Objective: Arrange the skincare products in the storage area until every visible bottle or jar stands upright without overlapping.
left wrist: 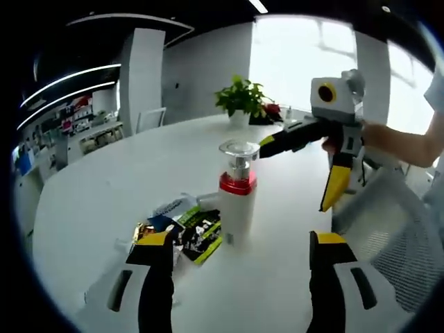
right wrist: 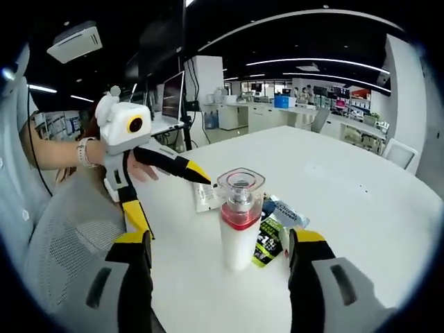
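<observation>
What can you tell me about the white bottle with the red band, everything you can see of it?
The white bottle stands upright on the white table. It has a plain white, plastic-looking body, a red collar, a silver neck and a clear cap with a squarish top. Behind it lie flat sachets, close against its base; contact is unclear. In the right gripper view it sits between the right gripper's open jaws, untouched. The left gripper is open too.

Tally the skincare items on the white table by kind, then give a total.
Upright pump bottle: 1
Flat sachets lying beside it: about 4, overlapping, exact count unclear
Total: about 5
</observation>
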{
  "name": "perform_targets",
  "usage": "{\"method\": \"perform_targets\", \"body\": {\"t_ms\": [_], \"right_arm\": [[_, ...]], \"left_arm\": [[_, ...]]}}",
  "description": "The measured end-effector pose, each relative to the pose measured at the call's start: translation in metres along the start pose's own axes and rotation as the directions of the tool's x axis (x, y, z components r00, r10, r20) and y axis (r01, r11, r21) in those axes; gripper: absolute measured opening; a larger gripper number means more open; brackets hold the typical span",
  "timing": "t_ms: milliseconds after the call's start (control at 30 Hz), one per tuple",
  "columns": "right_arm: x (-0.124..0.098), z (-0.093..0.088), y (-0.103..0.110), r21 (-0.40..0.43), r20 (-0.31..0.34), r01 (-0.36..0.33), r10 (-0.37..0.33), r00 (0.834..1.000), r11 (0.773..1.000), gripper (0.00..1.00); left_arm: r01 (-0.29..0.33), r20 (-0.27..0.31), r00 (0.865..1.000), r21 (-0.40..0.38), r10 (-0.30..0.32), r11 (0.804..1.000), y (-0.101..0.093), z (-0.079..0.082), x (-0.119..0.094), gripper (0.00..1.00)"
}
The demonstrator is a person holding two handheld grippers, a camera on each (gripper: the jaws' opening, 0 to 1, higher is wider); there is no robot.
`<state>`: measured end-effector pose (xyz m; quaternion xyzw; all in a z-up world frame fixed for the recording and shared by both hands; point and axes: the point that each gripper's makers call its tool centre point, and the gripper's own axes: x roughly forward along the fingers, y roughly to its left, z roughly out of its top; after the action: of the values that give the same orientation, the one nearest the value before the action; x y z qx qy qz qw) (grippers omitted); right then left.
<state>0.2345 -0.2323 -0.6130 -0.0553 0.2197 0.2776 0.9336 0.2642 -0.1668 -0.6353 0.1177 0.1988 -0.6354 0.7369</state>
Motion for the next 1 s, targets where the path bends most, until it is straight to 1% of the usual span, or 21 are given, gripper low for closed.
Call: {"method": "perform_targets", "body": {"t_ms": [100,233,367,467,567,667,767,833,1000], "right_arm": [[-0.005,0.001,0.002,0.001,-0.002,0.022,-0.022,1.000,1.000,0.88],[-0.009,0.003,0.004,-0.008,-0.003,0.038,-0.038,0.999,0.999,0.92],[-0.011,0.002,0.010,-0.003,-0.010,0.034,-0.034,0.999,0.999,0.96],[-0.010,0.002,0.010,-0.002,-0.009,0.042,-0.042,0.999,0.999,0.99],[-0.012,0.003,0.008,0.003,-0.003,0.064,-0.064,0.998,0.998,1.00],[-0.013,0.005,0.009,0.018,0.011,0.055,-0.056,0.998,0.998,1.00],[-0.014,0.004,0.009,0.017,0.007,0.064,-0.064,0.998,0.998,1.00],[-0.014,0.002,0.008,0.004,-0.001,0.070,-0.070,0.998,0.998,1.00],[-0.013,0.001,0.010,0.008,-0.007,0.066,-0.066,0.998,0.998,1.00]], "left_arm": [[-0.012,-0.013,1.000,-0.011,0.012,1.000,-0.001,-0.003,-0.007,0.85],[-0.031,-0.011,0.999,-0.016,0.031,0.999,-0.001,-0.003,-0.015,0.90],[-0.034,-0.004,0.999,-0.030,0.034,0.999,-0.002,-0.003,-0.020,0.92],[-0.041,-0.015,0.999,-0.020,0.040,0.999,-0.004,-0.004,-0.025,0.95],[-0.049,-0.017,0.999,-0.018,0.049,0.999,-0.004,-0.005,-0.031,0.97],[-0.052,-0.014,0.999,-0.026,0.052,0.998,-0.004,-0.005,-0.036,0.97],[-0.066,-0.006,0.998,-0.045,0.066,0.997,-0.003,-0.007,-0.041,0.97],[-0.068,-0.009,0.998,-0.052,0.068,0.996,-0.003,-0.009,-0.043,0.97],[-0.081,-0.015,0.997,-0.058,0.081,0.995,-0.003,-0.014,-0.047,0.97]]}}
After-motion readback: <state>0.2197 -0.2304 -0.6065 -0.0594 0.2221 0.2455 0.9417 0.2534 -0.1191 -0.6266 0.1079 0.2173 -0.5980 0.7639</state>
